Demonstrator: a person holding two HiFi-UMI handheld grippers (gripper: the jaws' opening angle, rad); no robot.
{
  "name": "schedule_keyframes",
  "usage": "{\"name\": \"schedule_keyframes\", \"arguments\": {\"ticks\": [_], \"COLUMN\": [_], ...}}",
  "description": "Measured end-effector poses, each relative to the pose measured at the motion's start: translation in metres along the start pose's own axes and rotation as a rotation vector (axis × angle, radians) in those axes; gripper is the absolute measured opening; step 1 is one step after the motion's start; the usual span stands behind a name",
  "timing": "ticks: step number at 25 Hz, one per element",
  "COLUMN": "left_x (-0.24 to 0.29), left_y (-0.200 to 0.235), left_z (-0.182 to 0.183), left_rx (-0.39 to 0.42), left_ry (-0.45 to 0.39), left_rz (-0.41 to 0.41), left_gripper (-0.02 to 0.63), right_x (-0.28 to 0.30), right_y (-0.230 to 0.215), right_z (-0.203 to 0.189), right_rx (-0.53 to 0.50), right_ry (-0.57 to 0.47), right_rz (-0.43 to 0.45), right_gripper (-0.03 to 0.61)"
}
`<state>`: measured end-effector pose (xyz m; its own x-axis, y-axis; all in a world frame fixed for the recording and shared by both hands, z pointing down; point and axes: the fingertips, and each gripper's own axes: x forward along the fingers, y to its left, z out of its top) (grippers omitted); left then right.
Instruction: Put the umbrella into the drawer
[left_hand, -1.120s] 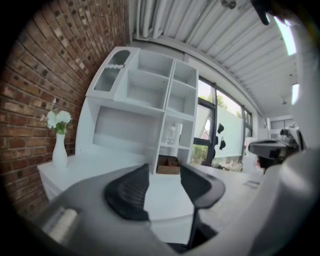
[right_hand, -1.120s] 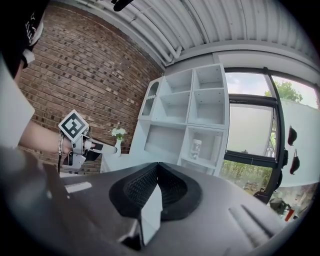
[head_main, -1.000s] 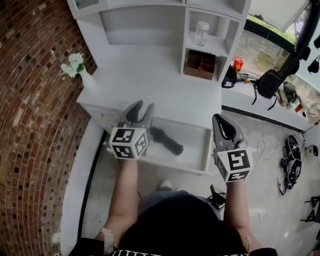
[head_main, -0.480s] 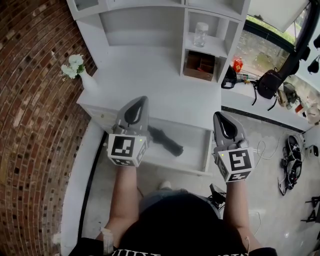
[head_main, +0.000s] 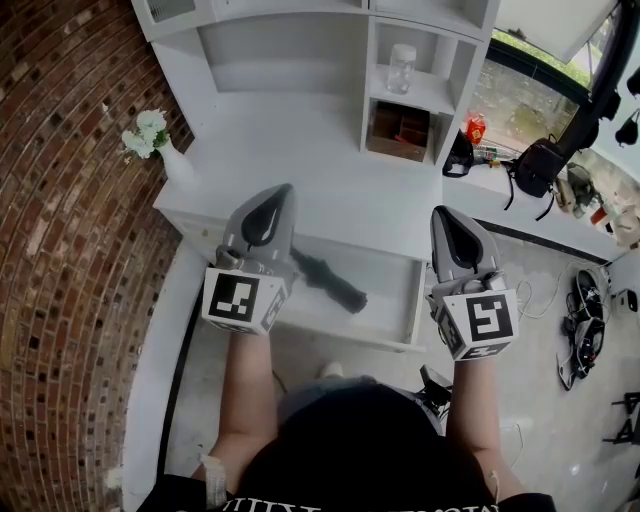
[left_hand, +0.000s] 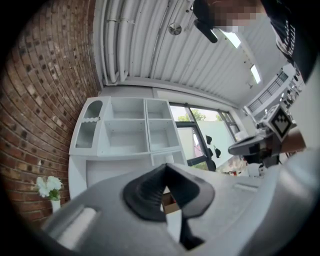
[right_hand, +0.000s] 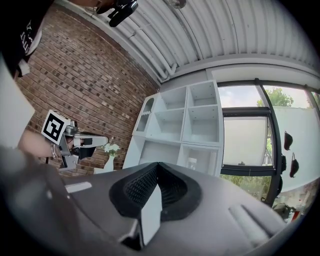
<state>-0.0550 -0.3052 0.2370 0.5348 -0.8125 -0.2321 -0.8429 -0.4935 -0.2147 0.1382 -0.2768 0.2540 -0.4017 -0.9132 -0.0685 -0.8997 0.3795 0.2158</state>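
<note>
Grey left tongs (head_main: 279, 199), lower left of centre, are closed with nothing between them, their tips over the left end of the drawer (head_main: 390, 268). Right tongs (head_main: 447, 216), lower right, are likewise closed and hold nothing, just outside the drawer's right wall. Between them the white drawer stands pulled open, and the folded black umbrella (head_main: 331, 281) lies slantwise on its floor, touching neither tongs. Beyond is the white bench (head_main: 330, 180), with a vase (head_main: 177, 160) of white flowers at its left edge. Farther up, right of centre, one shelf cubby holds a clear jar (head_main: 402, 67), and the cubby below it a brown box (head_main: 398, 128).
</note>
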Motion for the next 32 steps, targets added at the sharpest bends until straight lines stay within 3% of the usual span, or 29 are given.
{"name": "schedule_keyframes", "arguments": {"ticks": [8, 32], "left_x": [0.004, 0.006], "left_y": [0.006, 0.009], "left_z": [0.005, 0.007], "left_rx": [0.042, 0.089], "left_ry": [0.031, 0.041], "left_rz": [0.04, 0.035], "left_gripper": [-0.003, -0.003], "right_x": [0.004, 0.012], "right_y": [0.002, 0.0], "right_z": [0.003, 0.004], "right_rx": [-0.039, -0.041], "right_ry": [-0.007, -0.007], "right_rz": [0.002, 0.006], "right_gripper": [0.003, 0.003]}}
